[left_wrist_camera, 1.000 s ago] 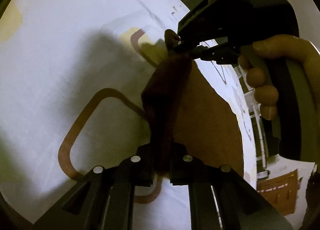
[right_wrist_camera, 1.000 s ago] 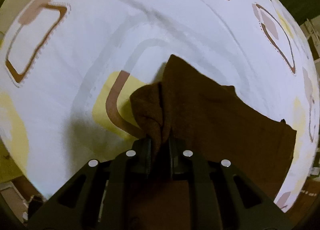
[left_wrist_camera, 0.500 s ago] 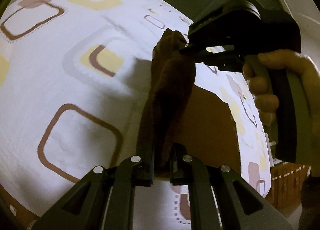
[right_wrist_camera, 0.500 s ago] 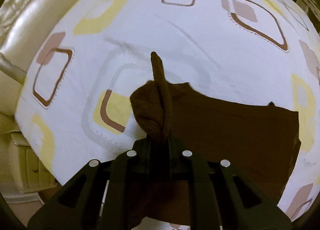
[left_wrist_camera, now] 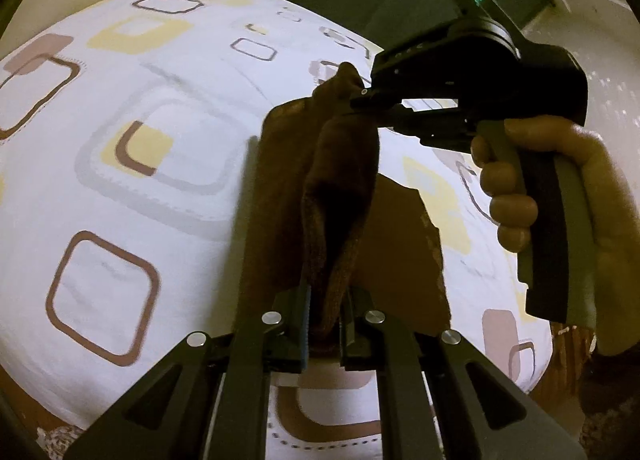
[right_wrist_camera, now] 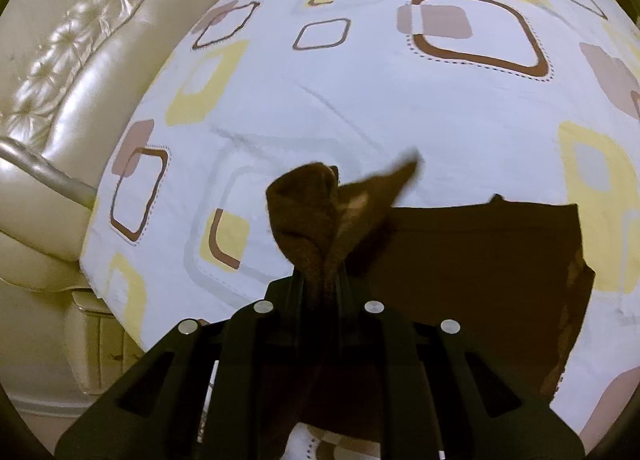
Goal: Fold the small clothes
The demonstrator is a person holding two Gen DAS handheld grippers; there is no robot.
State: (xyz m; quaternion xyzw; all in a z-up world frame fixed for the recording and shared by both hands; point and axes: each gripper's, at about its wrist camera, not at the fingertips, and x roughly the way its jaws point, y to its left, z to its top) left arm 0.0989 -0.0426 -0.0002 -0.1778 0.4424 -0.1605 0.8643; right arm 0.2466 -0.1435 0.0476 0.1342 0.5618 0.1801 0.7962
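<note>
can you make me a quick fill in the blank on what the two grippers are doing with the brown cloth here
1. Both grippers are shut on the same ____ cloth.
2. The left gripper and the right gripper each pinch a bunched ____ of it.
3. The rest of the cloth hangs toward a white ____ printed with rounded squares.
4. The right gripper's handle is held by a bare ____.

Missing words: brown; edge; sheet; hand
</note>
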